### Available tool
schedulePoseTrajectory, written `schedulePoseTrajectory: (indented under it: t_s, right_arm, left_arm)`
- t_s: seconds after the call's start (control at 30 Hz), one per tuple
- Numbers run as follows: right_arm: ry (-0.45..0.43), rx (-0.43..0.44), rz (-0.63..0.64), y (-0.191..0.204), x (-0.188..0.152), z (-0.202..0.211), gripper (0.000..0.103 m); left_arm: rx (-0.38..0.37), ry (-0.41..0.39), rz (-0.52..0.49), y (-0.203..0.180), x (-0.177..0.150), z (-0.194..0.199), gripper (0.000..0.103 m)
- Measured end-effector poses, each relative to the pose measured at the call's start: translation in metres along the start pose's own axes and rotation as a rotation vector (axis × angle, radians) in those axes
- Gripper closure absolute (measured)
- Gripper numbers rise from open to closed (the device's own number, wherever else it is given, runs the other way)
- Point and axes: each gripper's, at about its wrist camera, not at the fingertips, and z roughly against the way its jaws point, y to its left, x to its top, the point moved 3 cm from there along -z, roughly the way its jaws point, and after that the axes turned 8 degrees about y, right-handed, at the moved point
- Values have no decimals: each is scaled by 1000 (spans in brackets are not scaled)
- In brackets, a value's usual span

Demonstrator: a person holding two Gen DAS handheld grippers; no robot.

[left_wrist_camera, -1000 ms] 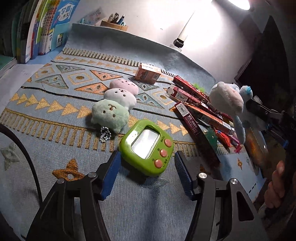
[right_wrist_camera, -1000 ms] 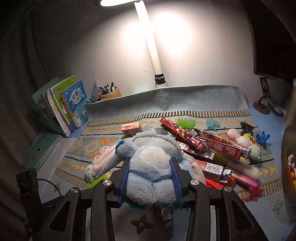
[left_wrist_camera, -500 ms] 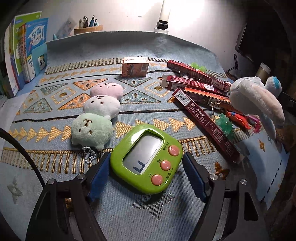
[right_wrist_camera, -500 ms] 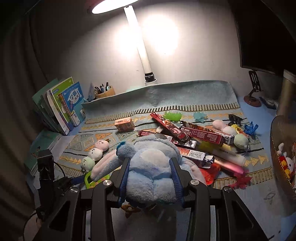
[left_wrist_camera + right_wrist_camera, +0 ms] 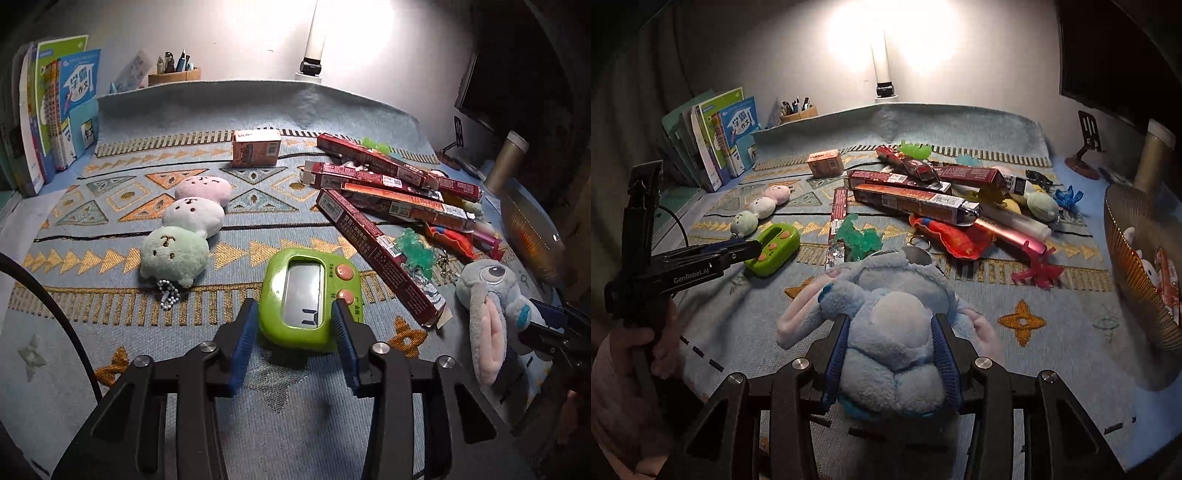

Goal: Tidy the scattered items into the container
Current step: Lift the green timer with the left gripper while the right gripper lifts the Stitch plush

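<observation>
A green timer (image 5: pixel 306 295) with orange buttons lies on the patterned mat. My left gripper (image 5: pixel 295 325) is closing on it, and both blue pads touch its sides. From the right wrist view, the left gripper (image 5: pixel 746 251) reaches the timer (image 5: pixel 774 249) at the left. A blue plush toy (image 5: pixel 897 325) rests low on the mat between the jaws of my right gripper (image 5: pixel 890 332). Those jaws are opening, and the pads still lie against the plush. The plush (image 5: pixel 487 295) also shows at the right in the left wrist view. A copper wire basket (image 5: pixel 1126 266) stands at the far right with toys inside.
A string of three round plushies (image 5: pixel 184 229) lies left of the timer. An orange box (image 5: pixel 256 147) and a pile of long red boxes (image 5: pixel 388 206) with small toys fill the middle. Books (image 5: pixel 55 110) and a pen holder (image 5: pixel 173 75) line the back left.
The left jaws have widened around the timer and then narrowed onto its sides. The right gripper has come down with the blue plush to the mat, and the basket has entered its view.
</observation>
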Motion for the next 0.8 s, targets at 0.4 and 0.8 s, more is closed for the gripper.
schedulePoseTrajectory:
  t_s: [0.4, 0.8]
  right_arm:
    - [60, 76, -127, -11, -2, -4, 35]
    - [152, 40, -74, 1, 6, -41, 35]
  left_arm:
    - [24, 76, -87, -20, 14, -32, 26]
    - [18, 46, -102, -35, 14, -29, 38]
